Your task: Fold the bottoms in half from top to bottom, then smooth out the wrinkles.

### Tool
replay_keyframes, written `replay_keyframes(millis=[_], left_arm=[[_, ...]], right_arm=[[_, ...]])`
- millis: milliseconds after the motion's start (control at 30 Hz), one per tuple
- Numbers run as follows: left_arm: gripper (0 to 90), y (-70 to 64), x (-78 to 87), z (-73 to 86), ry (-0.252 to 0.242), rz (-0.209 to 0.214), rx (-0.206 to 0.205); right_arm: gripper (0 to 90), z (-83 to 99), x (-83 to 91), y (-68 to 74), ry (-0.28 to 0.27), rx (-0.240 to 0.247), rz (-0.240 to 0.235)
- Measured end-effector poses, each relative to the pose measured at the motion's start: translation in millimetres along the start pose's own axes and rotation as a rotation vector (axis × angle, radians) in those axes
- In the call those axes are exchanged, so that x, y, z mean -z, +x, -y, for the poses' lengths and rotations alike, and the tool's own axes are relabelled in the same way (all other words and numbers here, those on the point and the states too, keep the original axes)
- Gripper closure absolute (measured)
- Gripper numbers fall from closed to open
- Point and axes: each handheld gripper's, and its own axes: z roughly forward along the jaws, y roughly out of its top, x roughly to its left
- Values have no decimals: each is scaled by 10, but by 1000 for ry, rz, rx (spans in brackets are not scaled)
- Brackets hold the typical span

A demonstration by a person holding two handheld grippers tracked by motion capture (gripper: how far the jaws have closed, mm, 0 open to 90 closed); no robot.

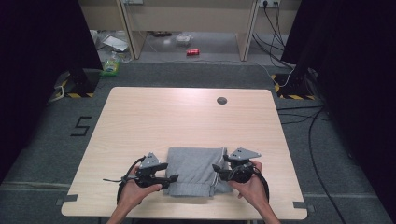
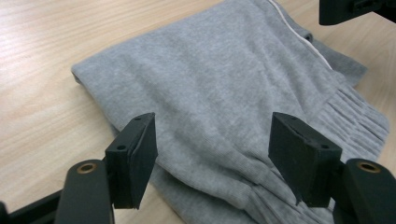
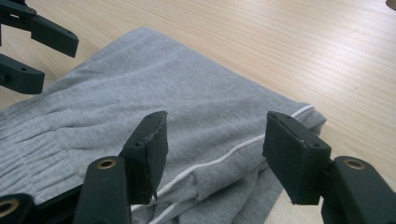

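One grey folded garment [image 1: 195,170], likely sweatpants w/ a ribbed waistband and a thin white cord [image 3: 219,158], lies flat on the near edge of a pale wood counter [image 1: 187,116], between two hand-held tongs. Left tongs [image 1: 173,178] sit at the garment's left edge; right tongs [image 1: 215,169] at its right edge. Both are released: jaws spread wide, nothing between them, hovering just over the cloth in each gripper view.

Handling, as a judgement: soft knit, light, limp. It won't hold shape when lifted; it will sag and the fold layers may slide apart. Not fragile, not slippery; the jaw pads should bite it well. Best hold: pinch through all layers at an edge, one tongs per side, approx. level w/ each other, so the fold stays together. The ribbed waistband [image 2: 355,121] is thicker and gives a firmer bite than the plain cloth. Avoid pinching the cord alone; it may pull out.

Count: 1 garment, 1 cord seen, 2 tongs, 2 hands, 1 counter, 1 small dark round cap [image 1: 222,100] at the counter's far side. Beyond the counter, on the floor: 1 red can [image 1: 193,52] and misc. clutter too small to tell.
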Motion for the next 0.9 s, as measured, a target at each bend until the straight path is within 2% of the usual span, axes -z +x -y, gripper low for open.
replay_keyframes(millis=[267, 500, 733, 900], left_arm=[[301, 120, -82, -44, 5, -29, 20], [296, 178, -141, -64, 8, -64, 12], [275, 221, -200, -47, 1, -60, 12], [255, 234, -256, -49, 7, -54, 9]], right_arm=[[384, 48, -97, -79, 20, -19, 9], [373, 85, -102, -133, 27, -38, 20], [362, 87, -133, -111, 34, -25, 27], [361, 100, -139, -147, 38, -23, 40]])
